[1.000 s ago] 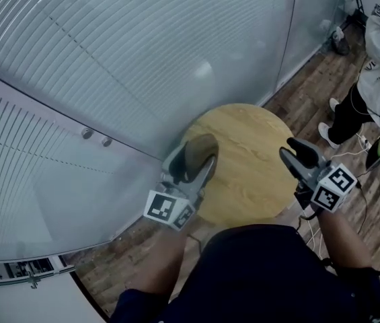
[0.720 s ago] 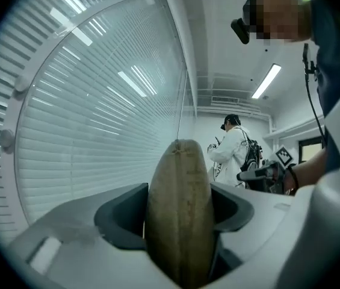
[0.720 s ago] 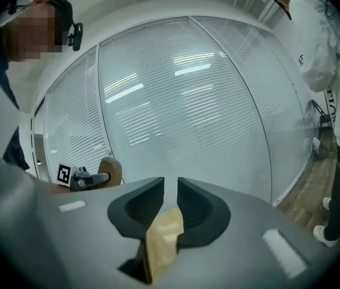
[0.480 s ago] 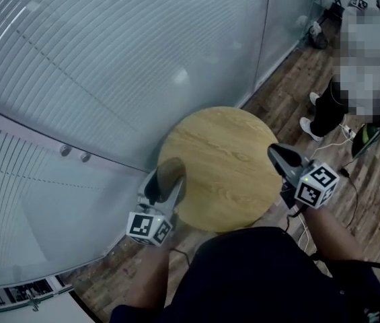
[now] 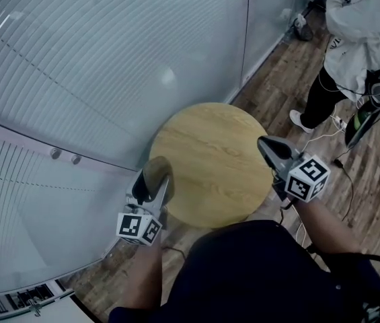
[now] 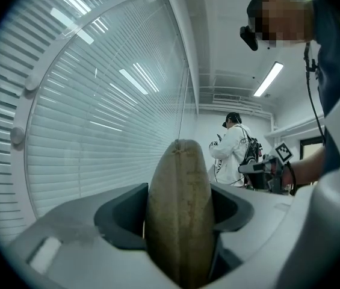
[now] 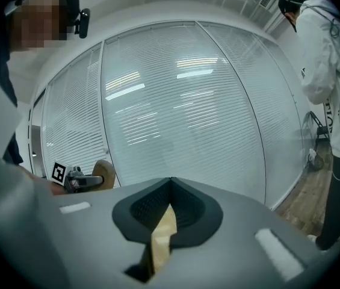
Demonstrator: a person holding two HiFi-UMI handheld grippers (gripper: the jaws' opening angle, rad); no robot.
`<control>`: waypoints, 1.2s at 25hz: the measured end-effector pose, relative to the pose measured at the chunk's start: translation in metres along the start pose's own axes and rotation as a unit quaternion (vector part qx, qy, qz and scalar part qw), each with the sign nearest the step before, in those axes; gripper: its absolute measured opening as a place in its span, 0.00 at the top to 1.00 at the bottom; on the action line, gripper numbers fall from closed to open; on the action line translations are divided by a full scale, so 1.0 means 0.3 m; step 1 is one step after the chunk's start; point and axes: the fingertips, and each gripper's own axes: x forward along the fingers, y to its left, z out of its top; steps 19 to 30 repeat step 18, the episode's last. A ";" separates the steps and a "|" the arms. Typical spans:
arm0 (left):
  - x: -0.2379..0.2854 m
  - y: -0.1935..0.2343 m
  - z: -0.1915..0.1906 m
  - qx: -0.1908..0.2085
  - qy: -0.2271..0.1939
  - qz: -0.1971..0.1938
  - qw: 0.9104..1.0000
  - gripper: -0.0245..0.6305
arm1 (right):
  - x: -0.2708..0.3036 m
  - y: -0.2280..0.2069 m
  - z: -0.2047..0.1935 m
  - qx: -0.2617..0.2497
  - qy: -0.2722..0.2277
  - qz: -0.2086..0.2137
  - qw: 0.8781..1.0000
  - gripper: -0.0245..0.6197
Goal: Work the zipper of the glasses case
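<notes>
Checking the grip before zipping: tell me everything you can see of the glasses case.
The glasses case is a dull olive-tan, rounded oval shell with a fabric-like surface. A seam line, probably the zipper track, runs up its narrow edge; no pull tab can be made out. It stands upright, clamped on both sides by the left gripper, near the left edge of the round wooden table. Only those jaws touch it; the right gripper is well apart.

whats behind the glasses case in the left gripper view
Behind the glasses case stands a glass wall with blinds, and a person in a white jacket to its right. The case covers whatever is straight behind it.
</notes>
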 end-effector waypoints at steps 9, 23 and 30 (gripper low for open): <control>0.027 -0.012 0.013 0.030 0.000 -0.029 0.999 0.51 | 0.020 -0.010 -0.017 0.000 0.010 -0.001 1.000 0.95; 0.045 -0.085 0.046 0.011 -0.002 -0.053 0.999 0.51 | -0.121 -0.031 0.008 0.006 0.009 -0.038 0.999 0.95; 0.045 -0.085 0.046 0.011 -0.002 -0.053 0.999 0.51 | -0.121 -0.031 0.008 0.006 0.009 -0.038 0.999 0.95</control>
